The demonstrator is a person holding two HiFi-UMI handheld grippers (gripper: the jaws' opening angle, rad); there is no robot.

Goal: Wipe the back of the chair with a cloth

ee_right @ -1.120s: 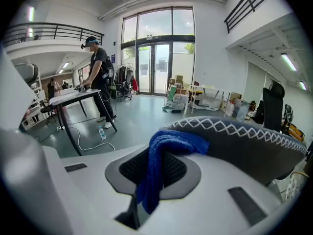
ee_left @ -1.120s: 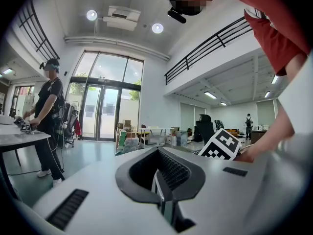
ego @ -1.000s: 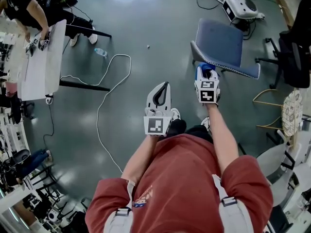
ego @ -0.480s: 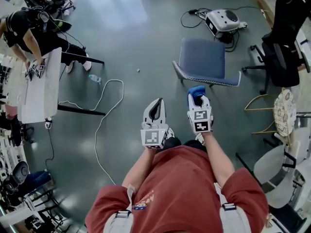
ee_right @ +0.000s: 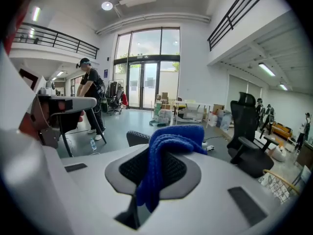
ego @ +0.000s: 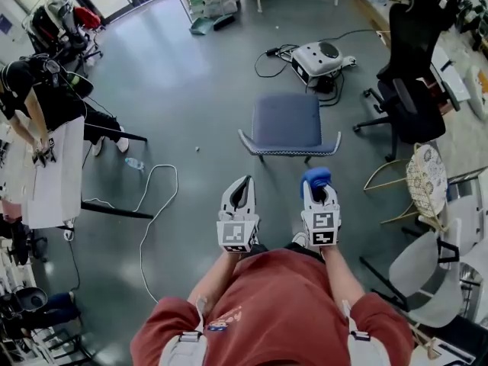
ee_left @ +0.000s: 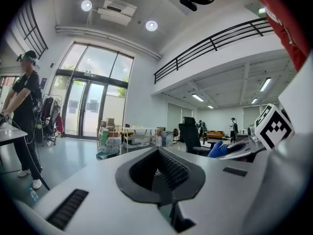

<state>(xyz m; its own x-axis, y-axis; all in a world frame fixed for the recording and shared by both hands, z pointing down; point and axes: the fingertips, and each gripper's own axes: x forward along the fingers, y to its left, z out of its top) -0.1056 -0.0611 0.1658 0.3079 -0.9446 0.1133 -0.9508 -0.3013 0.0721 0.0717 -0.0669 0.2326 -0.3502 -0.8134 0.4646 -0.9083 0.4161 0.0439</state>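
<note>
The blue chair [ego: 288,122] stands on the grey floor ahead of me, its patterned back edge [ego: 290,150] nearest; in the right gripper view the chair's back [ee_right: 138,137] peeks out past the jaws. My right gripper [ego: 316,187] is held short of the chair, shut on a blue cloth [ego: 315,178] that drapes over its jaws. That cloth [ee_right: 166,153] fills the middle of the right gripper [ee_right: 151,175] view. My left gripper [ego: 243,184] is beside it at the left, shut with nothing in it. Seen from its own camera, the left gripper [ee_left: 159,175] points across the room.
A black office chair [ego: 412,90] stands at the right, a white device with cables [ego: 320,56] beyond the blue chair. A white cable [ego: 152,197] and a bottle [ego: 135,164] lie on the floor at the left, near a table [ego: 57,181] where a person [ego: 38,90] stands. White chairs [ego: 427,269] crowd the right.
The right gripper with the cloth has come away from the chair's back edge. The chair now lies farther ahead, and more of the room shows beyond it.
</note>
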